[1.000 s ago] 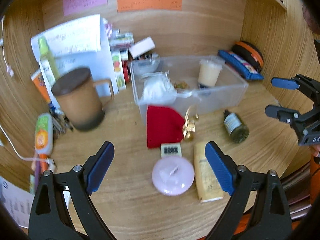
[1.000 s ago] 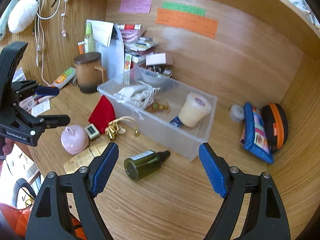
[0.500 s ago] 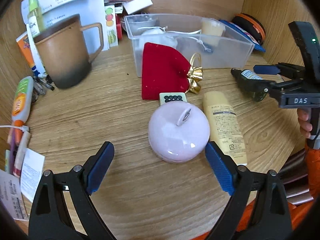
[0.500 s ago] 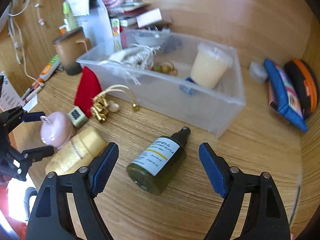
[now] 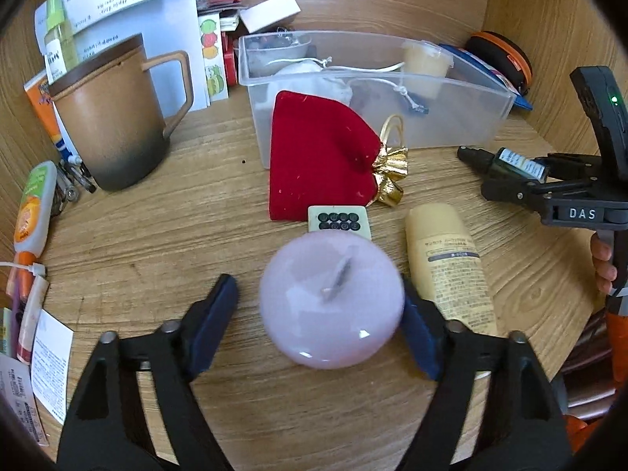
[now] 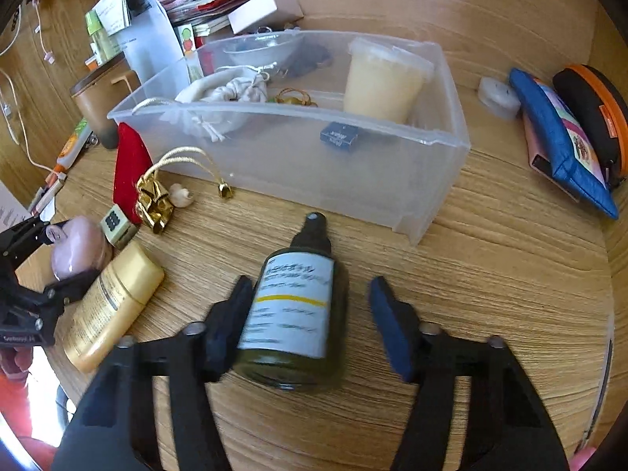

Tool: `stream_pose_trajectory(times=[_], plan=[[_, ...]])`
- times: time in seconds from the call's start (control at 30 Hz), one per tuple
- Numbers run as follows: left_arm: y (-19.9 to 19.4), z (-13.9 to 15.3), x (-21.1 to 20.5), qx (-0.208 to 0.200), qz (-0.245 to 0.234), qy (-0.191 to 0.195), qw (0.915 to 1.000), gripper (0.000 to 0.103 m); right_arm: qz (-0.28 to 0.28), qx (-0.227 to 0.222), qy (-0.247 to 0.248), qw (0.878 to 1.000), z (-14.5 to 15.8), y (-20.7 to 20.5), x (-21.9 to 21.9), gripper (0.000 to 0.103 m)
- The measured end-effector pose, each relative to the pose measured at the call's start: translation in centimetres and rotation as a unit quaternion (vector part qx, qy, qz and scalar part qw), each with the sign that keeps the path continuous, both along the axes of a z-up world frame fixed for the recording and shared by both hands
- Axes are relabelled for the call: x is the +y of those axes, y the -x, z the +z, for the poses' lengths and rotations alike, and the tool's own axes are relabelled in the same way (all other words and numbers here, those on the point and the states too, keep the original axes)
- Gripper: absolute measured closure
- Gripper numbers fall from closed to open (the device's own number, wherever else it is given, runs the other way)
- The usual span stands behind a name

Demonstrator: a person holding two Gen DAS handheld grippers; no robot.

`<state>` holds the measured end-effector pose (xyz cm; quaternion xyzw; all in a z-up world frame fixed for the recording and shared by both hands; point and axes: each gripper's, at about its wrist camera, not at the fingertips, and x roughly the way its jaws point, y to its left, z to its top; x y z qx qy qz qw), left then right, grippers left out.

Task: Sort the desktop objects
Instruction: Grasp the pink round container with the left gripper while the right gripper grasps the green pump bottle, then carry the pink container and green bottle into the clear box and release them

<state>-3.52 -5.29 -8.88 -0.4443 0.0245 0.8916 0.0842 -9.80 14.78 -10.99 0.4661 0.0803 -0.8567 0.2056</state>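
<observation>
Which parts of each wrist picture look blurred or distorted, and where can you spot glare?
Left wrist view: pink apple-shaped jar and tool pads smeared by motion; a small glare spot low on the jar; fisheye bends the clear bin. Right wrist view: green bottle label blurred; far clutter sharper, edges curved.

The left gripper (image 5: 320,306) straddled the pink apple-shaped object (image 5: 331,300) on the wooden desk (image 5: 157,235), its jaws closing, one blue pad just touching and the other a little apart. Just behind the apple lay a mahjong tile (image 5: 339,220), and behind that a red pouch (image 5: 320,157) against the clear plastic bin (image 5: 451,125). Beside the apple on the right lay a yellow tube (image 5: 451,267). Farther right, the right gripper (image 5: 549,184) reached around a dark green bottle (image 5: 506,163). Well to the apple's left stood a brown mug (image 5: 114,117).
</observation>
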Motion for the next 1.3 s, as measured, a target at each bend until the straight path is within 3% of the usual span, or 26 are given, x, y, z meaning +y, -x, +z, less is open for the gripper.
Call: stream_pose_trajectory(times=[0.07, 0.13, 0.53, 0.97, 1.3], plan=[[0.0, 0.0, 0.2, 0.005, -0.001, 0.008, 1.0000, 0.035, 0.004, 0.004, -0.006, 1.000, 0.0, -0.2, -0.1, 0.062], [-0.1, 0.1, 0.3, 0.008, 0.000, 0.011, 0.9999, 0.041, 0.009, 0.005, -0.005, 1.000, 0.1, -0.5, -0.1, 0.065], [-0.8, 0.8, -0.3, 0.023, 0.026, -0.021, 0.9992, 0.041, 0.021, 0.038, 0.019, 0.999, 2.7, -2.2, 0.5, 0.065], [-0.6, 5.5, -0.6, 0.079, 0.035, -0.015, 0.9962, 0.041, 0.045, 0.093, 0.032, 0.994, 6.9, -4.5, 0.3, 0.065], [1.5, 9.5, -0.3, 0.119, 0.029, -0.023, 0.9922, 0.041, 0.049, 0.125, 0.036, 0.990, 9.6, -3.7, 0.4, 0.065]])
